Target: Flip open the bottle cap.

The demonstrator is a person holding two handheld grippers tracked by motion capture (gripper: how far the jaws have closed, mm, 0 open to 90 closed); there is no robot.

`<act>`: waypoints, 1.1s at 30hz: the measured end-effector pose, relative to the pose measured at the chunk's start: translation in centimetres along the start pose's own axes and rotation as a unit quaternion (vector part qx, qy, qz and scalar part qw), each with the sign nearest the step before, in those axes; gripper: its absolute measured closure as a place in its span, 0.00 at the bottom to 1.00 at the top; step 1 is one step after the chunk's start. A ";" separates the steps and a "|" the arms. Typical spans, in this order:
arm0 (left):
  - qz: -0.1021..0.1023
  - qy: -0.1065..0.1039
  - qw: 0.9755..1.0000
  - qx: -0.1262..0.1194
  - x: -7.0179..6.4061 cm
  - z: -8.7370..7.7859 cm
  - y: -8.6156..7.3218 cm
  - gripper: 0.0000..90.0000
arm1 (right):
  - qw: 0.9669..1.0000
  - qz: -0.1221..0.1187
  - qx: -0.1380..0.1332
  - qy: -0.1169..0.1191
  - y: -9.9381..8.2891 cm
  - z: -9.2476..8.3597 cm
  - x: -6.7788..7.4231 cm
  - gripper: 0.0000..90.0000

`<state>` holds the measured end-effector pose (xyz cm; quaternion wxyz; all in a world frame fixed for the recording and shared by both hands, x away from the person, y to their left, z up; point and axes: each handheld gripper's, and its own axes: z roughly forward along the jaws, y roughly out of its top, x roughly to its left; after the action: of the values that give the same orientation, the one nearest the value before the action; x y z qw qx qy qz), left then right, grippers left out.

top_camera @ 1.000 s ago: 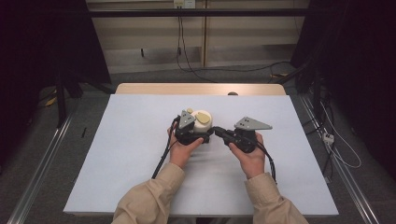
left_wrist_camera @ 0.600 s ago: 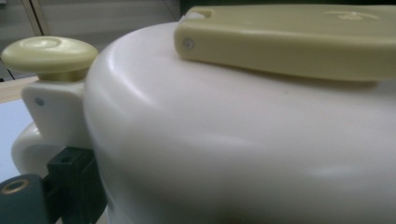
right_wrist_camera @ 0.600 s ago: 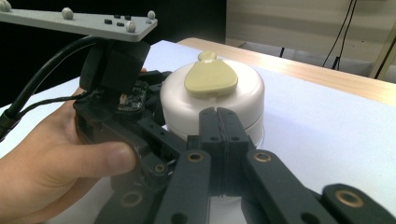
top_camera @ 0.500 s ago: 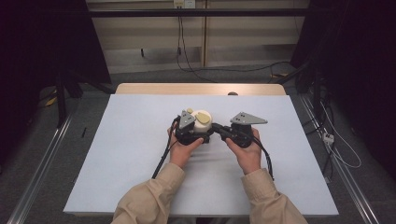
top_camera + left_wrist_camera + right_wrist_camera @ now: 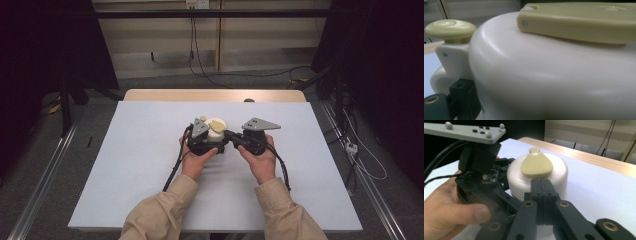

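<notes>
High view: we see both grippers meet just above the middle of the frame, on the pale blue bench [image 5: 125, 165], with our forearms in tan sleeves coming up from the bottom edge.
White pot: a round white pot [image 5: 218, 131] with a flat yellow-green lid piece [image 5: 216, 126] stands on the bench at the centre, between the two grippers; a small yellow-green knob [image 5: 203, 119] sits at its upper left side.
Left gripper: we hold the left gripper [image 5: 207, 142] just left of the pot and right up against it; whether its jaws press the pot we cannot tell.
Left gripper view: the white wall of the pot [image 5: 544, 80] is very close, the lid piece [image 5: 579, 21] runs across the top and the knob [image 5: 450, 28] stands at upper left on a white lug.
Right gripper: we hold the right gripper [image 5: 231, 135] just right of the pot, its tip pointing left at it.
Right gripper view: the two black jaws of the right gripper [image 5: 541, 186] are pressed together with nothing between them, their tip at the near wall of the pot [image 5: 537, 176]; whether they touch it we cannot tell. Our left hand [image 5: 446, 207] and its gripper [image 5: 484, 177] sit at the left of the frame.
</notes>
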<state>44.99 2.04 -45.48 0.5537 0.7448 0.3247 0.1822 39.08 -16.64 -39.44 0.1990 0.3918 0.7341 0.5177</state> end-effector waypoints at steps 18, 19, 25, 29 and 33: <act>0.004 0.001 1.000 0.002 0.0 0.0 0.0 0.07 | 1.000 -0.019 -0.007 0.002 1.0 0.4 0.6 1.00; 0.003 0.001 1.000 0.002 0.0 0.0 0.0 0.07 | 1.000 -0.020 -0.008 0.003 1.0 0.5 0.6 1.00; 0.003 0.002 1.000 0.001 0.0 0.0 0.0 0.07 | 1.000 -0.017 -0.010 0.003 1.1 0.5 0.5 1.00; 0.003 0.002 1.000 0.002 0.0 0.0 0.0 0.07 | 1.000 -0.016 -0.011 0.005 1.1 0.6 0.4 1.00; 0.003 0.002 1.000 0.002 0.0 0.0 0.0 0.07 | 1.000 -0.019 -0.011 0.006 1.3 0.7 0.5 1.00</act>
<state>44.97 2.01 -45.44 0.5508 0.7466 0.3241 0.1849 39.79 -15.63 -38.52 0.2081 0.3725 0.7370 0.5242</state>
